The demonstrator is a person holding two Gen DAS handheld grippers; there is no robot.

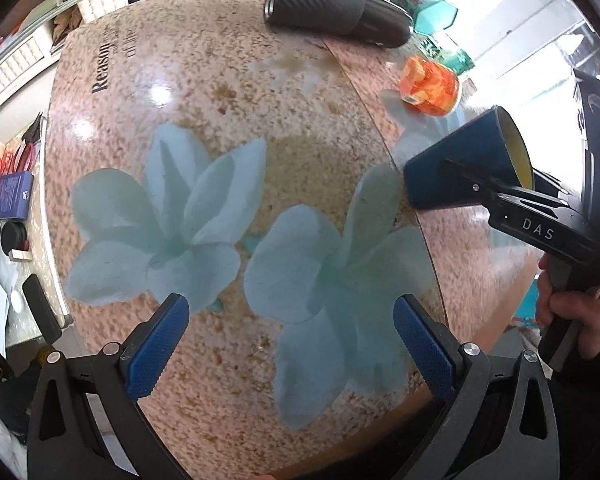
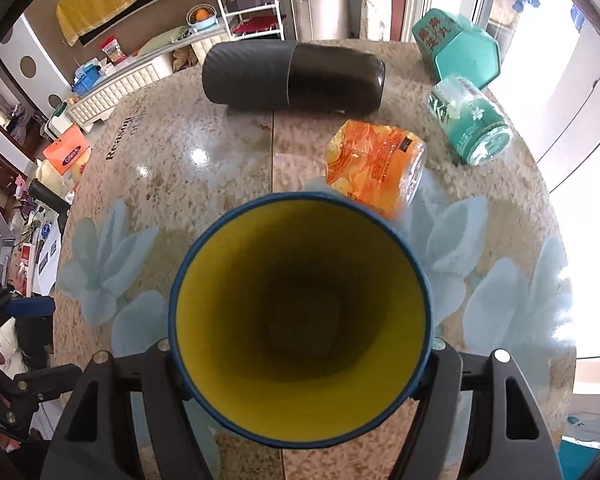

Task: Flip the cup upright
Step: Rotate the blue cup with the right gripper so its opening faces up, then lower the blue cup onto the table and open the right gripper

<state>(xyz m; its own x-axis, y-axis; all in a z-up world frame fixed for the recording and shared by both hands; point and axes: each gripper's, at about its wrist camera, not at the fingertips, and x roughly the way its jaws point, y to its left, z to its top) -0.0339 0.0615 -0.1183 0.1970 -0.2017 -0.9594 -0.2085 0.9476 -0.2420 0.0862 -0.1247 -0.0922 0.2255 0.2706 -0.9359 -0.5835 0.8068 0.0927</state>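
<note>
Right gripper (image 1: 456, 172) clamps the blue cup (image 1: 464, 160) tilted mid-body; left gripper (image 1: 292, 344) gapes wide, holding nothing.
Likely light, stiff and smooth-walled: hold the body, not the rim.

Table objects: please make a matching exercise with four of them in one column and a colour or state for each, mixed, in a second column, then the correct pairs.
Things:
1. cup
2. black flask
3. orange jar
4. hexagonal tin

States:
A. teal, at the far table edge
B. lying on its side, clear, with orange contents
C. blue outside, yellow inside, held in the right gripper
D. dark, ribbed at one end, lying on its side

Pairs: 1-C, 2-D, 3-B, 4-A
</note>
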